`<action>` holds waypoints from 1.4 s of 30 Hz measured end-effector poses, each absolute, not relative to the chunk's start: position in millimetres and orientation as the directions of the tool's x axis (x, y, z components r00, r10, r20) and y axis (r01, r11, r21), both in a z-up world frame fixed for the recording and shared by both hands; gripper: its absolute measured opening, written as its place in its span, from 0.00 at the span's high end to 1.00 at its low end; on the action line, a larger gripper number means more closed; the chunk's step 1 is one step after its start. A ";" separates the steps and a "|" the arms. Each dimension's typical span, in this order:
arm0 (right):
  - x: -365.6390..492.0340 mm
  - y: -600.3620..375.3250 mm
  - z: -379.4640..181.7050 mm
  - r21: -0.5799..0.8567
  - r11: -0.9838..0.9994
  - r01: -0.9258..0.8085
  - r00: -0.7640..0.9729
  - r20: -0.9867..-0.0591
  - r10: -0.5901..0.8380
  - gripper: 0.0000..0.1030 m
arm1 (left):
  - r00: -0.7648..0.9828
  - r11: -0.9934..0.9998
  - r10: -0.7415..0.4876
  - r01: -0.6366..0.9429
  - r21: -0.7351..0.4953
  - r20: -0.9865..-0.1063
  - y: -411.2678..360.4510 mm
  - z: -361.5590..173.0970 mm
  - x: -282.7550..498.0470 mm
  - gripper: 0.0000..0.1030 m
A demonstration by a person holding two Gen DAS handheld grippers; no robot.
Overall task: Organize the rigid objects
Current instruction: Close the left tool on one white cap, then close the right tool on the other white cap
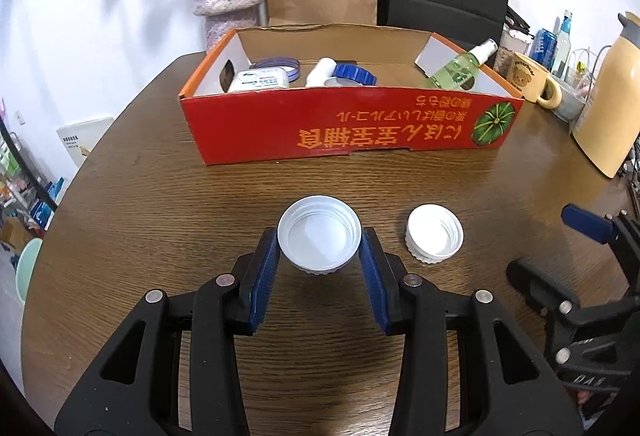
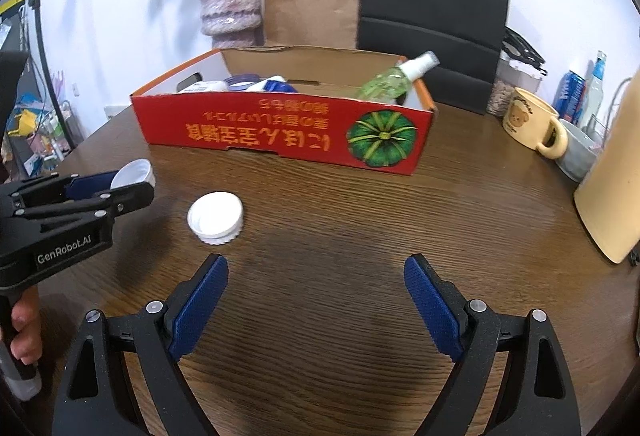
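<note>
A white lid point(image 1: 319, 234), open side up, is pinched between the blue pads of the left gripper point(image 1: 320, 252) and is held just above the wooden surface point(image 1: 160, 195), near the red cardboard box point(image 1: 348, 127) that lies farther back. A second white lid point(image 2: 216, 218) is seen resting on the surface just to the right of the held one, apart from both grippers. The right gripper point(image 2: 316, 276) is kept with its jaws spread wide and nothing between them, while a green spray bottle point(image 2: 390, 79) is propped in the box's far right corner.
</note>
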State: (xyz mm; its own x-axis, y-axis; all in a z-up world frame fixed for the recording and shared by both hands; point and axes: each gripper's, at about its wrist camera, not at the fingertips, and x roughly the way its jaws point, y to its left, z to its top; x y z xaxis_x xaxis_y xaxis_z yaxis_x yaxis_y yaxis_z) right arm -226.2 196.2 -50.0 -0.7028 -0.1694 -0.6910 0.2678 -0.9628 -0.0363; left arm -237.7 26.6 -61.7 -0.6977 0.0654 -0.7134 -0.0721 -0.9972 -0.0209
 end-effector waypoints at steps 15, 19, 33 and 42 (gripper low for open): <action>-249.7 142.6 -60.3 -0.055 -0.943 0.329 -0.649 -0.738 -0.184 0.09 | -0.717 -1.000 0.016 -0.019 -0.003 -0.697 -10.9 -56.6 -240.2 0.64; -256.5 134.0 -64.0 -0.062 -0.942 0.331 -0.633 -0.754 -0.173 0.09 | -0.723 -1.000 0.010 -0.010 -0.004 -0.691 -21.5 -54.2 -240.5 0.64; -269.3 118.6 -70.8 -0.077 -0.941 0.330 -0.601 -0.786 -0.147 0.19 | -0.727 -1.000 -0.005 0.013 -0.006 -0.686 -40.4 -53.2 -242.6 0.64; -263.3 116.5 -64.4 -0.045 -0.936 0.348 -0.617 -0.763 -0.193 0.57 | -0.731 -1.000 0.000 0.007 -0.007 -0.683 -40.3 -52.4 -241.3 0.64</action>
